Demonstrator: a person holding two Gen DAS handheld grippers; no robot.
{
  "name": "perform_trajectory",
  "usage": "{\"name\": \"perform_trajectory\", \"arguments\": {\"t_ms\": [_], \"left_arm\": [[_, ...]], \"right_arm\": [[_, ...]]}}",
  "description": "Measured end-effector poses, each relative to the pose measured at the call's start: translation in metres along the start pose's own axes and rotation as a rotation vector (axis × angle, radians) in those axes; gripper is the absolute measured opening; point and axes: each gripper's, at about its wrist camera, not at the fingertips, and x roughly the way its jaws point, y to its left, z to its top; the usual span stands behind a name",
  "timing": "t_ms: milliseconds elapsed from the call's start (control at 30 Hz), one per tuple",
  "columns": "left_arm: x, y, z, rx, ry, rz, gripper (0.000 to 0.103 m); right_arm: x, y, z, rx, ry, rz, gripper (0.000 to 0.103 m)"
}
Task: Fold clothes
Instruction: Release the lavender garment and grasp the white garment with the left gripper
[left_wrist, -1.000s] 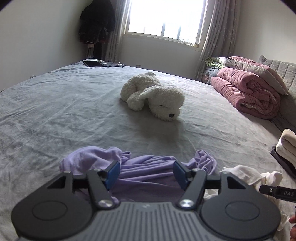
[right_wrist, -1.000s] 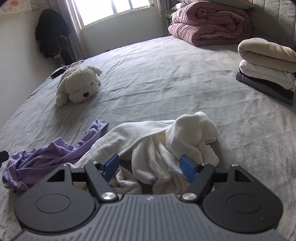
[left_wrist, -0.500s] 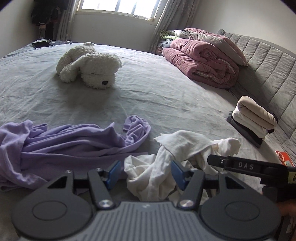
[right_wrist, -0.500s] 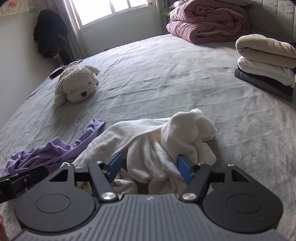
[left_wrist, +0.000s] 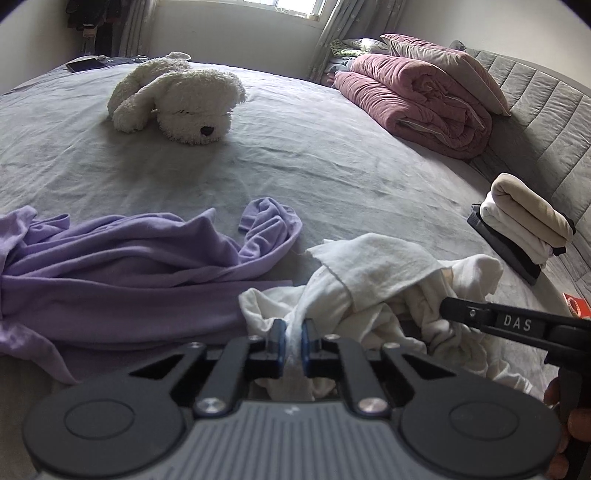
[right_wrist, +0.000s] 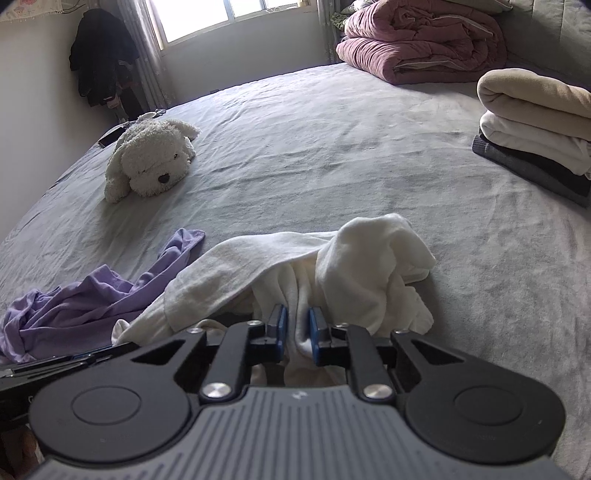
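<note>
**A:** Which garment is in hand, and where does it lie?

**B:** The white garment (right_wrist: 306, 273), crumpled in a heap on the bed (right_wrist: 332, 147), directly ahead of both pairs of fingers. The left gripper (left_wrist: 291, 338) is closing on a fold at the heap's near edge; its blue fingers (left_wrist: 277, 339) pinch white cloth between them. The right gripper (right_wrist: 297, 332) is likewise closing, with a thicker bunch of the same garment between its fingers (right_wrist: 317, 332), further along the heap

**A:** So how far along is the folding?

**B:** Judged from the layout, partway. A stack of folded clothes (right_wrist: 535, 122) sits well apart, beyond the right fingers toward the headboard, so some items appear finished. The white garment is only gripped, not yet spread or folded. The purple garment (left_wrist: 122, 273) lies rumpled just beside the left fingers, touching the white heap, and is untouched

**A:** And beyond those?

**B:** A plush dog (left_wrist: 177, 96) rests far ahead of the fingers, and a rolled pink quilt (left_wrist: 417, 99) lies near the headboard; neither seems part of the job. Two garments, at least, remain
</note>
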Motion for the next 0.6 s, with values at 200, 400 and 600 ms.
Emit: {"name": "perform_trajectory", "arguments": {"t_ms": [200,400,600], "left_arm": [[-0.033,0.005,0.007,-0.006,-0.101,0.009,0.007],[-0.073,0.026,0.010,-0.026,-0.172,0.015,0.006],[-0.096,0.043,0.003,-0.066,-0.133,-0.021,0.006]], "right_arm": [[-0.013,-0.002,0.004,-0.010,-0.048,-0.013,0.009],[-0.029,-0.003,0.007,-0.009,-0.081,-0.005,0.005],[-0.049,-0.003,0.009,-0.039,-0.115,0.003,0.004]]}}
